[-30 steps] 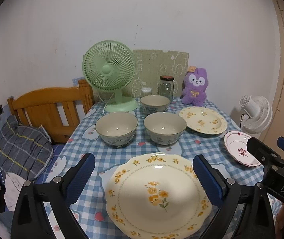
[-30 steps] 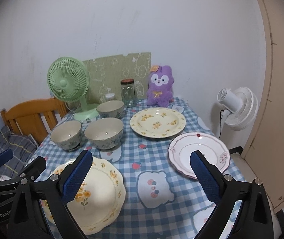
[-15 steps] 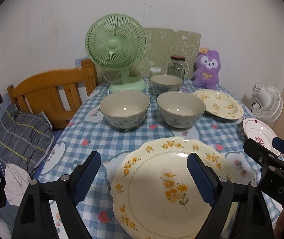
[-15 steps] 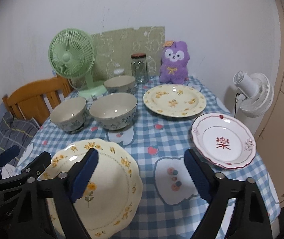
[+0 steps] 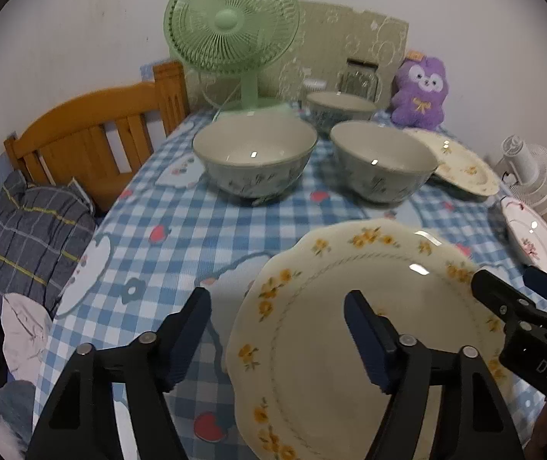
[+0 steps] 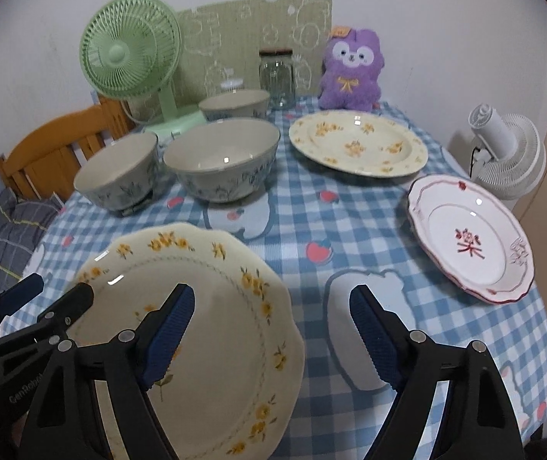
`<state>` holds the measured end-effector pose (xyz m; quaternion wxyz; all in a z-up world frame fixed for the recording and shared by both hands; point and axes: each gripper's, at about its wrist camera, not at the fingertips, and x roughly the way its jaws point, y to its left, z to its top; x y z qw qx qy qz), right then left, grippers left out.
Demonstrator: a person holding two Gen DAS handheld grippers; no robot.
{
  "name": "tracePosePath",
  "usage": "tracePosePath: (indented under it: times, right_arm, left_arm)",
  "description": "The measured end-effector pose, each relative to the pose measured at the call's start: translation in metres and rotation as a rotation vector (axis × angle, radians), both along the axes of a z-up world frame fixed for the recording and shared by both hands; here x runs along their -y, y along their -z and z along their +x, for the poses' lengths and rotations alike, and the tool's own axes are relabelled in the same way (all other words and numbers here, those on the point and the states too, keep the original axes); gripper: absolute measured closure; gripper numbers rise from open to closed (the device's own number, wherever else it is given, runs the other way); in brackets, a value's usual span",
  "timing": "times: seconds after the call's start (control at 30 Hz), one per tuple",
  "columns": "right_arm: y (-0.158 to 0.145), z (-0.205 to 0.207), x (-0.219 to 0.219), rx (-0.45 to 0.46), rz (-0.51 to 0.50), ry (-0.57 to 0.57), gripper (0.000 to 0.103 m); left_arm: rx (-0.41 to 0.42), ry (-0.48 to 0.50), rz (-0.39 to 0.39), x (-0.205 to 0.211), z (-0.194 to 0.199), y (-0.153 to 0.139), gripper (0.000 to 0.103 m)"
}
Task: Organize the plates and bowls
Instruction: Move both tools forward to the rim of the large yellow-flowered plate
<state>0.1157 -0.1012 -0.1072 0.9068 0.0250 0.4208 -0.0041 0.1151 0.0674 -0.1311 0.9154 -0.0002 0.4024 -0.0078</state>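
plates and bowls sat on the blue checked tablecloth [image 6: 292, 226]. the scalloped cream plate with yellow flowers [image 6: 212, 329] lay at the table's near edge; the left gripper [image 5: 277, 329], closing, and right gripper [image 6: 269, 329], gaping, each straddled its rim untouched.

Each camera sits on a gripper and looks forward and down along its two black fingers with blue pads. The left wrist view hangs low and close over the left edge of the big cream plate with yellow flowers [image 5: 354, 329]. The right wrist view hangs close over that plate's right edge [image 6: 212, 306]. Both face the far white wall. Both see the blue checked tablecloth [image 5: 181, 230], the green table fan [image 6: 131, 57] and the purple plush toy [image 5: 421, 94].
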Motion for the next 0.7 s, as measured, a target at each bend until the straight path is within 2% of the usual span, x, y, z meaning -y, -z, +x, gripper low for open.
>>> tracePosePath:
  times: [0.2,0.3,0.43,0.7]
  right_arm:
    - [0.013,0.006,-0.001,-0.047,-0.013,0.011,0.022]
    - [0.020,0.008,-0.003,-0.068,-0.019,0.010,0.022]
    - [0.027,0.011,-0.004,-0.096,-0.020,0.004,0.028]
    - [0.034,0.013,-0.005,-0.119,-0.009,-0.003,0.029]
  left_arm:
    - [-0.042,0.022,-0.003,-0.001,0.004,0.011,0.039]
    - [-0.062,0.035,-0.004,0.000,0.005,0.016,0.045]
    - [-0.063,0.031,0.019,0.002,0.005,0.020,0.052]
    - [-0.088,0.029,0.003,-0.003,0.010,0.025,0.056]
